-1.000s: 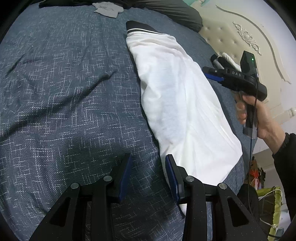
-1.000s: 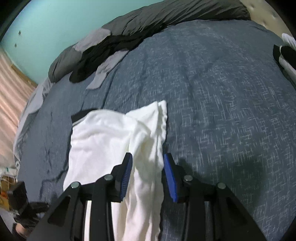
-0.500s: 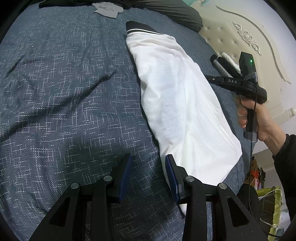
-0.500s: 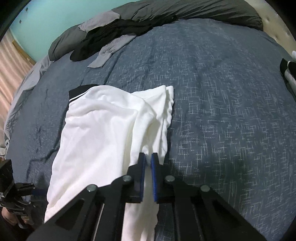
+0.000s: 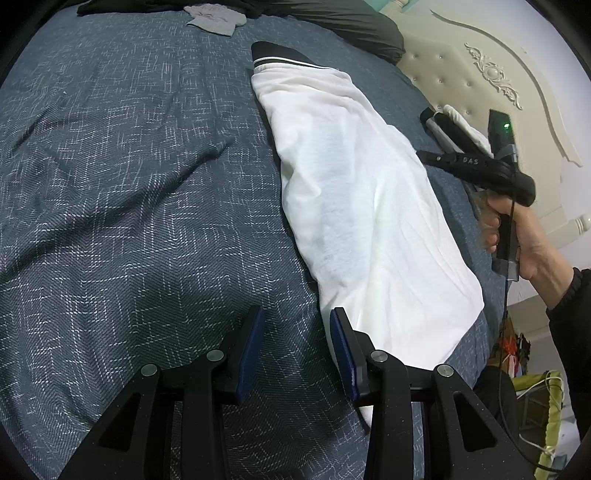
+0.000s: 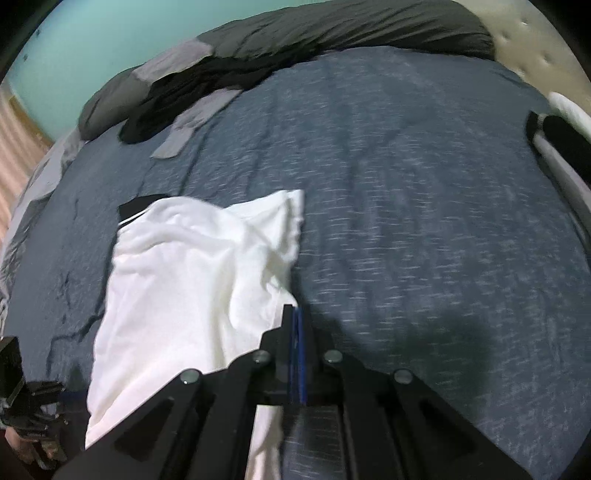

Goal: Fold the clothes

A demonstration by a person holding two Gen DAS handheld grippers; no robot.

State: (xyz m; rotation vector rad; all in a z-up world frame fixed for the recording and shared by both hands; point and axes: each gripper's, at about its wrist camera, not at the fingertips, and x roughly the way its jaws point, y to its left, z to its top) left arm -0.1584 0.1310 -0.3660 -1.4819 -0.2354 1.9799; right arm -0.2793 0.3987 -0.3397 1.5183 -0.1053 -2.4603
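A white garment [image 5: 362, 206] with a black trimmed end [image 5: 277, 55] lies lengthwise on the blue bedspread [image 5: 129, 184]. In the left wrist view my left gripper [image 5: 297, 332] is open over the bedspread with nothing between its fingers. Its right finger [image 5: 343, 343] stands at the garment's near corner. In the right wrist view my right gripper [image 6: 295, 314] is shut on the edge of the white garment [image 6: 177, 266], and the fabric bunches up towards the jaws. The left view shows that right gripper [image 5: 424, 156] over the garment's far side, held by a hand [image 5: 528, 236].
A dark grey duvet [image 6: 351, 33] and a pile of black and grey clothes [image 6: 177, 96] lie at the far end of the bed. A folded black-and-white item [image 5: 450, 125] rests by the cream headboard [image 5: 461, 74]. The bed edge with clutter is at the lower right.
My right gripper's jaws closed on the garment's edge, and the gripper tipped a little, drawing the fabric up. The left gripper stayed where it was, still open.
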